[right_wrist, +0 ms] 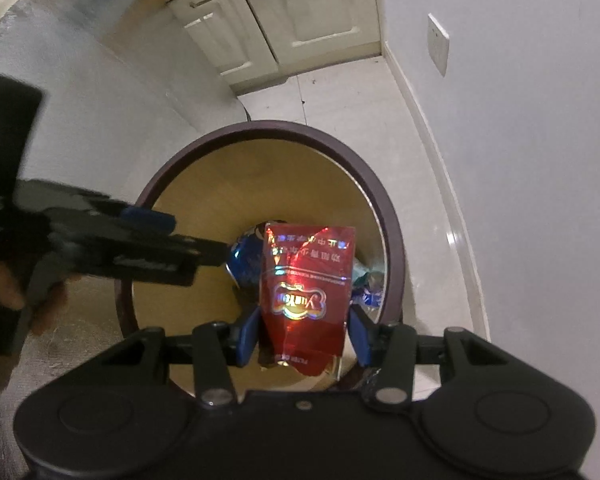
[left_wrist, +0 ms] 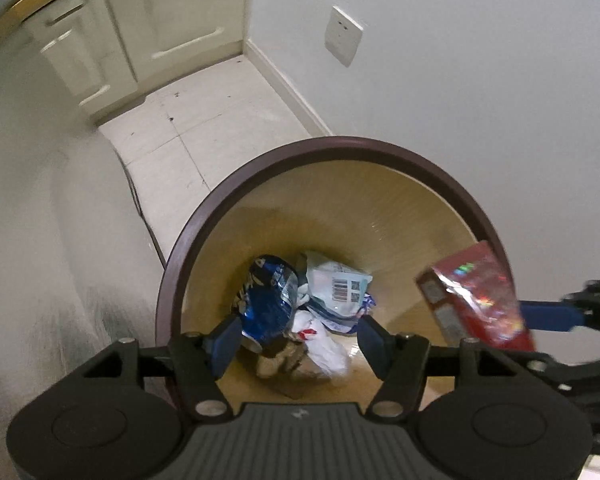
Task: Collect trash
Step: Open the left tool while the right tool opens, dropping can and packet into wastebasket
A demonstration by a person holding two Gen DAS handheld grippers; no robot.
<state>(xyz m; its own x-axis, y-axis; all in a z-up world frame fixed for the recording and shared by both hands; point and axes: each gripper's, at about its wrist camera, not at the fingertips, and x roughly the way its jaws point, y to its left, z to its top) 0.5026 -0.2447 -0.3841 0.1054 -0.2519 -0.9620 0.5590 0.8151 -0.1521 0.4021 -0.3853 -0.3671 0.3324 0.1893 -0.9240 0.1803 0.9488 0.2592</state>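
Note:
A round bin with a dark brown rim (left_wrist: 340,146) and tan inner wall stands on the floor below both grippers. At its bottom lie a crumpled blue wrapper (left_wrist: 266,300), a white packet with a barcode (left_wrist: 338,286) and a white crumpled bag (left_wrist: 324,348). My left gripper (left_wrist: 299,340) hangs over the bin mouth, open, with nothing pressed between its blue pads. My right gripper (right_wrist: 303,338) is shut on a shiny red packet (right_wrist: 306,280), held upright over the bin (right_wrist: 260,128). From the left wrist view that red packet (left_wrist: 480,300) shows at the right rim.
White cabinet doors (left_wrist: 172,20) stand at the far end of a pale tiled floor (left_wrist: 204,120). A wall with a socket plate (left_wrist: 343,34) runs close along the right of the bin. A grey-white curved surface (left_wrist: 40,200) fills the left. A hand (right_wrist: 4,280) holds the left gripper (right_wrist: 172,240).

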